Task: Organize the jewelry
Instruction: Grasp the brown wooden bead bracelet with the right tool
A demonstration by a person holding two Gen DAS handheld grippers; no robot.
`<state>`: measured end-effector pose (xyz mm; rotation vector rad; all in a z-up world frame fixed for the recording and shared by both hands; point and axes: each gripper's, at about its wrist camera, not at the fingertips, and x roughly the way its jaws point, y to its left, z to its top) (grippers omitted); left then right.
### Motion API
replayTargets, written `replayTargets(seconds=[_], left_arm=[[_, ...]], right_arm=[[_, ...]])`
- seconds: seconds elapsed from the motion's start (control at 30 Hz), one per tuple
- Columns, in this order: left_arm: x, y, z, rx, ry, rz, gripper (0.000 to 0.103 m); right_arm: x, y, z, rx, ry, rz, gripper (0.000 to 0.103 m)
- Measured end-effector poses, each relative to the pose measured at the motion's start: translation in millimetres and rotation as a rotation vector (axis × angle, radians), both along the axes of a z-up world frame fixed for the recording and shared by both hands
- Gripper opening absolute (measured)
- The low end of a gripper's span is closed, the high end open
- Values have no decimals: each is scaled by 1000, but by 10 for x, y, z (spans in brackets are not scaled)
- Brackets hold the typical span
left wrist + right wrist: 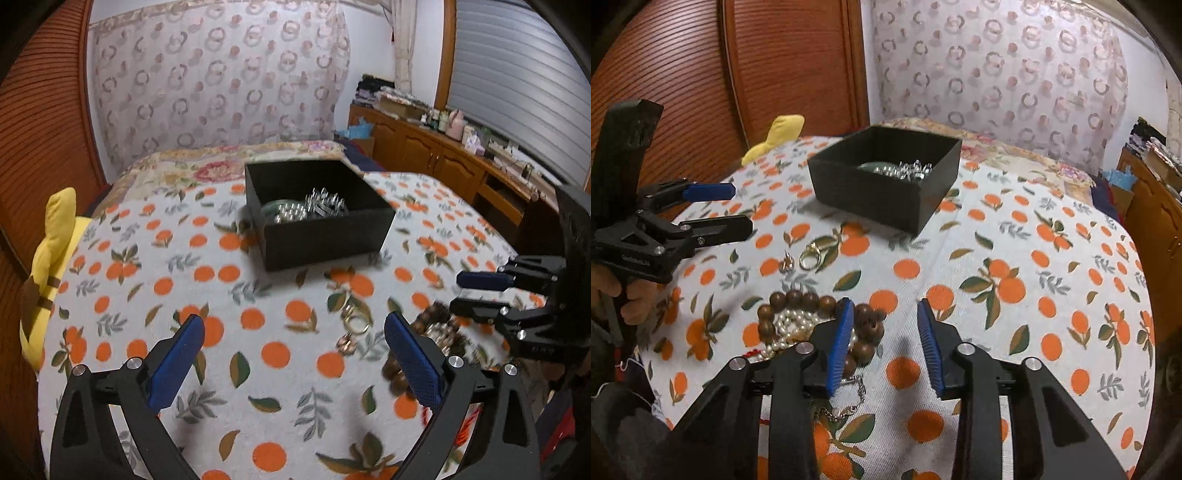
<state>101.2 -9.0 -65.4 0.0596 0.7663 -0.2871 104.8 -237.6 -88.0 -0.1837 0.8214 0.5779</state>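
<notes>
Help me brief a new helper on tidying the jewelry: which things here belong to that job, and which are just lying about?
Part of the job:
- black box, silver pieces already inside
- wooden bead bracelet
- pearl strand
- gold ring
- small earring
- chain

Just lying about:
- yellow plush toy
- orange-print blanket
- cluttered wooden sideboard

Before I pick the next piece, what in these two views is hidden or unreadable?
- Black box contents: near wall hides the lower pile in both views.
- Pearl strand: right wrist view, partly behind the right gripper finger.
- Wooden bead bracelet: left wrist view, blurred, partly behind a finger.
- Small earring: too small.
</notes>
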Motion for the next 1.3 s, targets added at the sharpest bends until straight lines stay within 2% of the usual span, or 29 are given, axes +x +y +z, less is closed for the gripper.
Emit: replayTargets(seconds=[0.13, 0.4, 0.47, 0.5, 0.7, 0.9, 0.97, 1.03, 1.13, 1.3], left_arm=[[41, 13, -108, 31, 33, 1, 94], [108, -62, -236, 89, 81, -35, 94], [123, -85, -278, 102, 96, -44, 94], [128, -95, -295, 104, 101, -49, 94], [142, -138, -302, 101, 112, -67, 94], [136, -222, -241, 84, 101, -94, 94], [128, -257, -221, 79, 93, -106, 89], [132, -289, -221, 79, 100, -116, 76], [134, -339, -239, 76, 110, -133, 66], [148, -416, -287, 79, 124, -149, 54]], right_arm=[[42, 55, -73, -26, 27, 16, 31], [104, 124, -124, -43, 55, 29, 31], [107, 125, -131, -37, 60, 40, 20], [100, 126, -133, -36, 61, 46, 19], [55, 69, -63, 1, 25, 46, 18], [-9, -15, 196, 66, -43, 28, 17], [-25, -30, 257, 77, -56, 28, 17], [-38, -45, 310, 85, -69, 25, 17], [-62, -74, 391, 103, -90, 16, 17], [-100, -109, 533, 128, -125, 14, 17]])
